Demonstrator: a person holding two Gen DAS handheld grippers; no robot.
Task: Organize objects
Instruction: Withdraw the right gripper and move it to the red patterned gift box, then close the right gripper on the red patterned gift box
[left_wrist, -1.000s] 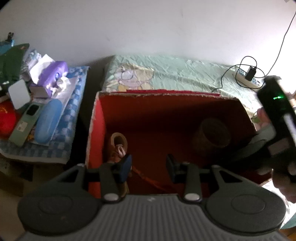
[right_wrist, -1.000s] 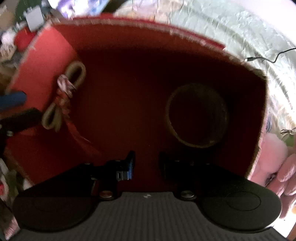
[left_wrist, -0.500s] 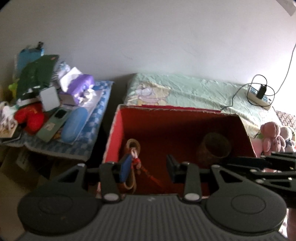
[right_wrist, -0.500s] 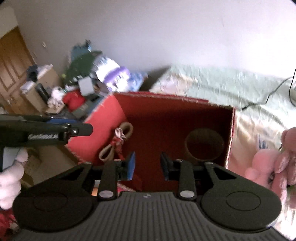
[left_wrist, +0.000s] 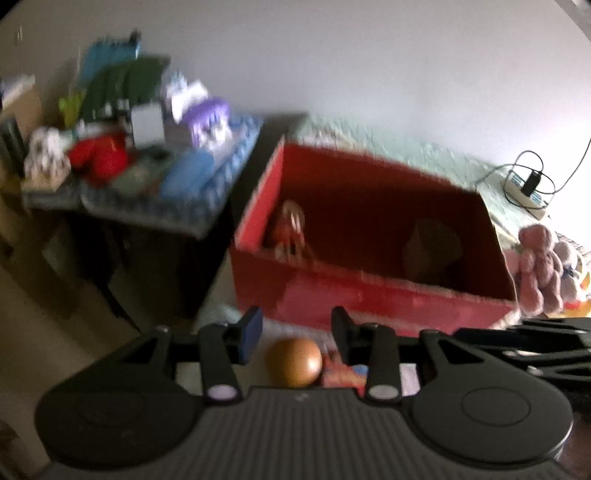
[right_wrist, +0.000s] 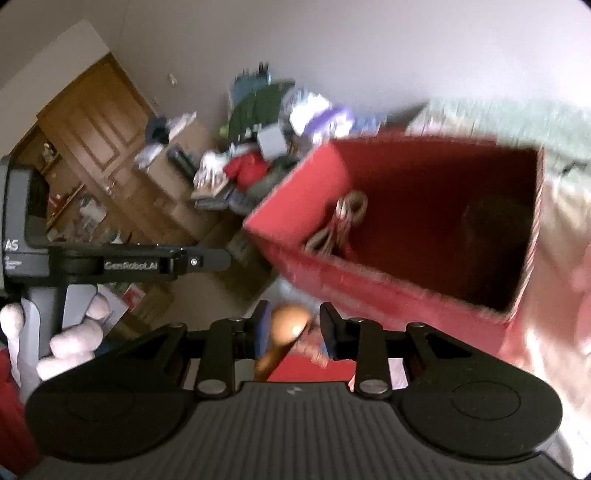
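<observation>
A red open box (left_wrist: 369, 306) (right_wrist: 388, 291) sits on the bed. Inside it lie a coiled rope (left_wrist: 290, 230) (right_wrist: 343, 221) at the left and a brown round basket (left_wrist: 432, 251) (right_wrist: 491, 236) at the right. My left gripper (left_wrist: 295, 332) is open and empty, pulled back in front of the box. A brown wooden ball-shaped thing (left_wrist: 293, 362) (right_wrist: 286, 328) lies below and between its fingers. My right gripper (right_wrist: 291, 325) is open and empty, above the same brown thing. The left gripper's body (right_wrist: 110, 264) shows in the right wrist view.
A cluttered side table (left_wrist: 147, 177) stands left of the box. Pink plush toys (left_wrist: 543, 269) lie right of the box. A power strip with cables (left_wrist: 528, 188) lies on the green bedsheet behind. A small red packet (left_wrist: 340, 373) lies by the brown ball. A wooden door (right_wrist: 103, 147) stands at far left.
Both grippers have pulled back out of and away from the red box. The brown ball-shaped thing in front of the box has come into view. Both views are motion-blurred.
</observation>
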